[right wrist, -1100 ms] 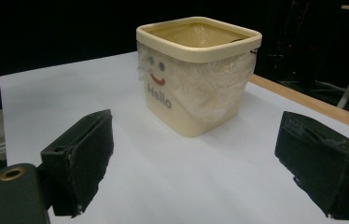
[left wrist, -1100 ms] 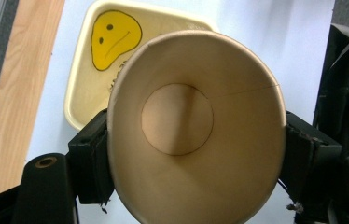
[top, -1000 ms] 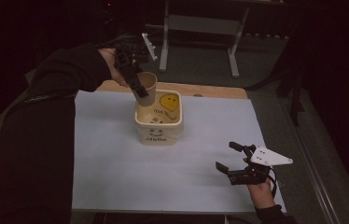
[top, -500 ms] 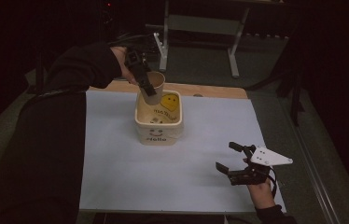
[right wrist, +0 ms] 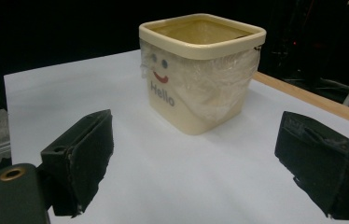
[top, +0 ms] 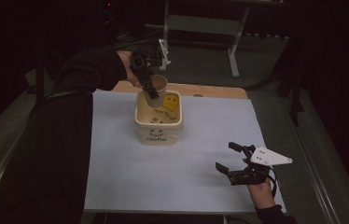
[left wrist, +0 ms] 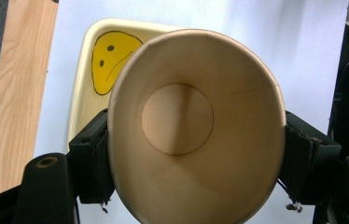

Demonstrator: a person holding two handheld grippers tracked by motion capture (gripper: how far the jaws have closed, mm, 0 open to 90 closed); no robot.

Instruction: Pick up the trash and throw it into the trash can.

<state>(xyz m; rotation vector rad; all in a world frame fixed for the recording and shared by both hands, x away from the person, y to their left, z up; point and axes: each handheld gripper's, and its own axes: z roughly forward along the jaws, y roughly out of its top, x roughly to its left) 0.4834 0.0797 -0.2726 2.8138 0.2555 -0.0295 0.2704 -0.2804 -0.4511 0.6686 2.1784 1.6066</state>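
Observation:
A cream square bucket [top: 158, 128] marked "Hello" with a smiling face stands on the white sheet [top: 196, 168]; a yellow face is drawn inside it. My left gripper [top: 148, 88] is shut on a brown paper cup [top: 157, 84], held tilted over the bucket's far left corner. In the left gripper view the cup [left wrist: 196, 140] is empty and squeezed oval between both pads [left wrist: 91, 158], with the bucket [left wrist: 88, 56] below. My right gripper [top: 231, 158] rests open near the sheet's front right, and its view looks at the bucket [right wrist: 200, 70] between wide jaws.
A strip of bare wooden tabletop [top: 214, 89] runs behind the sheet. A grey metal stand [top: 200, 28] sits on the floor beyond the table. The person's dark sleeve [top: 70, 116] stretches along the left side.
My left hand has carried the cup rightward and down, from beyond the bucket's far left corner to over its rim. The right gripper has stayed put.

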